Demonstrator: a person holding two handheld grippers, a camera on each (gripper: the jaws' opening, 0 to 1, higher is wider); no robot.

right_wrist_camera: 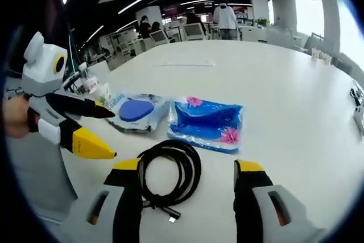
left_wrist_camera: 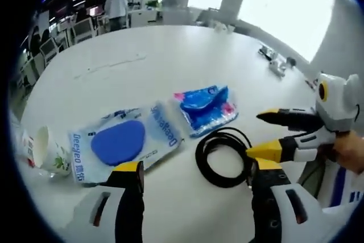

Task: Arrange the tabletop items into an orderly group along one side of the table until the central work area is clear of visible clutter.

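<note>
1. My left gripper view looks forward and down along its own jaws over the white table (left_wrist_camera: 170, 55), close above the coiled black cable (left_wrist_camera: 222, 157); the right gripper (left_wrist_camera: 267, 135) enters from its right
2. My right gripper view faces the same table (right_wrist_camera: 273, 72) at similar closeness, with the left gripper (right_wrist_camera: 105, 132) at its left
3. Both share the cable (right_wrist_camera: 170, 177), the blue packet (left_wrist_camera: 206, 106) (right_wrist_camera: 207, 122) and the Deeyeo pack (left_wrist_camera: 122, 140) (right_wrist_camera: 136, 112)

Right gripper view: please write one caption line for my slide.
Open right gripper above a coiled black cable, beside two blue packets on a white table.
</note>
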